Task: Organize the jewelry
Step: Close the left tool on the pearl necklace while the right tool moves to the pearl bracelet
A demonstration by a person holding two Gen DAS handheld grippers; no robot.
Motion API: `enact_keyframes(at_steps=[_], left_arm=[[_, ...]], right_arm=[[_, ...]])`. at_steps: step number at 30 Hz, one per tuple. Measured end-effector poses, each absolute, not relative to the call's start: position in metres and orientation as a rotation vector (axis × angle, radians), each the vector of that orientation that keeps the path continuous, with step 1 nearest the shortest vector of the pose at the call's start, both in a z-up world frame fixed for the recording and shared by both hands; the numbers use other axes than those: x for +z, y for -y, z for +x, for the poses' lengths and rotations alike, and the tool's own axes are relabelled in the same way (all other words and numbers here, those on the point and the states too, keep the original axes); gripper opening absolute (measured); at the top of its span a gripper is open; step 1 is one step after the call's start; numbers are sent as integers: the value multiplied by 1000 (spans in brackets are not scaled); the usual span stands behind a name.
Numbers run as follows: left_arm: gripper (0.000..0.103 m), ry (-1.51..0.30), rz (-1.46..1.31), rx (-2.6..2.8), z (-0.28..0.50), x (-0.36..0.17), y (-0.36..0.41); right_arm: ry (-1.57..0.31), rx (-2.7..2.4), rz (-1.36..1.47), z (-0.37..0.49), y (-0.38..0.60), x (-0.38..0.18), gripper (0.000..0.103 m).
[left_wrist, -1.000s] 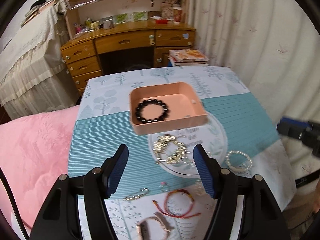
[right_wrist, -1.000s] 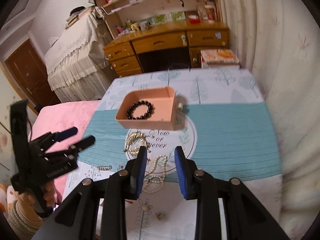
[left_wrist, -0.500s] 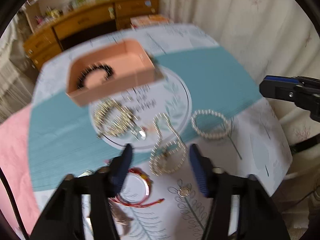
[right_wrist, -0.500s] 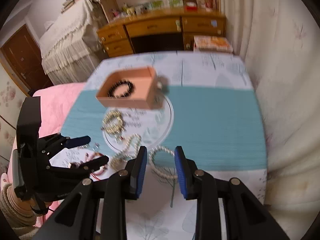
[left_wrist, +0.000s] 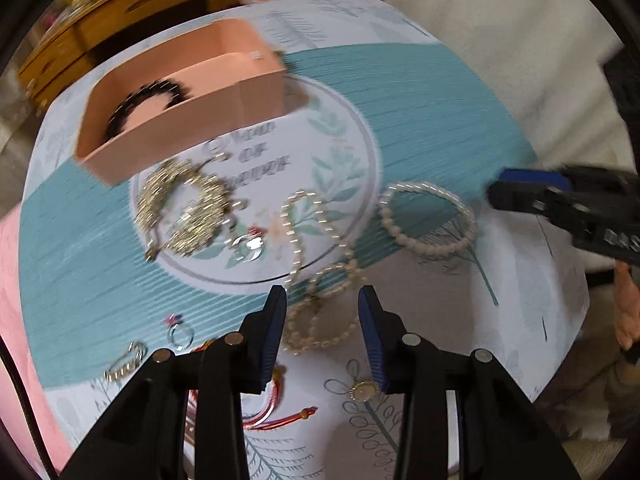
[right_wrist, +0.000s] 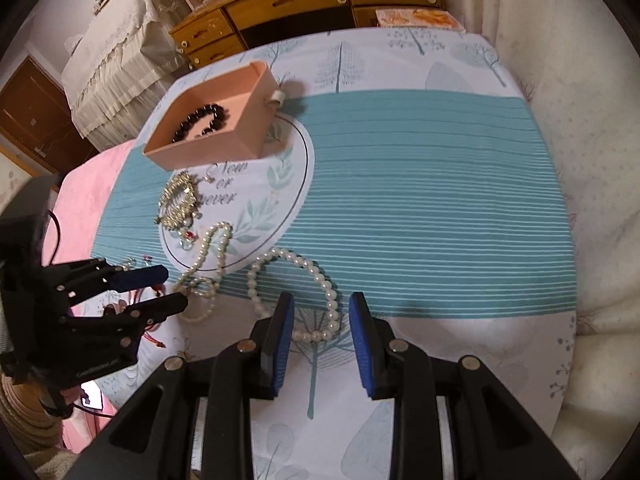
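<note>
pearl beads in a long white necklace (left_wrist: 316, 280) lie low in the frame between the left gripper (left_wrist: 322, 326) jaws, which just closed partway, not pinching. right gripper (right_wrist: 320, 332), part open, empty, dropped over the round pearl bracelet (right_wrist: 296, 292). pink box (right_wrist: 240, 120) waits upper left.

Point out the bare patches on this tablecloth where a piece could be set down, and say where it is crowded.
Bare: the teal stripes to the right of the pink box and beyond the pearl bracelet, and the white strip with printed trees behind them. Crowded: the near left, around the gold bracelet, pearl necklace and left gripper.
</note>
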State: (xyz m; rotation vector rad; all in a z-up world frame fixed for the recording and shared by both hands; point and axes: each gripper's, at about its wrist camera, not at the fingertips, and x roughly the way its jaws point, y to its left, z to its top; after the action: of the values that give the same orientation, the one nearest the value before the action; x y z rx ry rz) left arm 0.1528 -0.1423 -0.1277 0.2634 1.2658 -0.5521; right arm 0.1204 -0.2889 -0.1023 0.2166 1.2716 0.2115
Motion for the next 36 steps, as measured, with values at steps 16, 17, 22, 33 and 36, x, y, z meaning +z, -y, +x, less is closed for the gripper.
enact_keyframes(at_steps=[16,17,22,33,36], left_arm=[[36,-1213,573,-717,153,-142,174],[36,-1212,580,-730,154,-142,176],[36,-1227,608,-792,157,-146,183],[35,-1243,660,-844,172,-149,180],[35,-1247,632,-853,179,-150,177]], right_arm=[[-1328,235,234,127,294,-129,29],[-1332,236,238,128,294,-131,29],[-1337,239,240,130,293,-133,29],[-1338,240,238,131,292,-133,29],[-1336,238,231,131,291,-133,29]])
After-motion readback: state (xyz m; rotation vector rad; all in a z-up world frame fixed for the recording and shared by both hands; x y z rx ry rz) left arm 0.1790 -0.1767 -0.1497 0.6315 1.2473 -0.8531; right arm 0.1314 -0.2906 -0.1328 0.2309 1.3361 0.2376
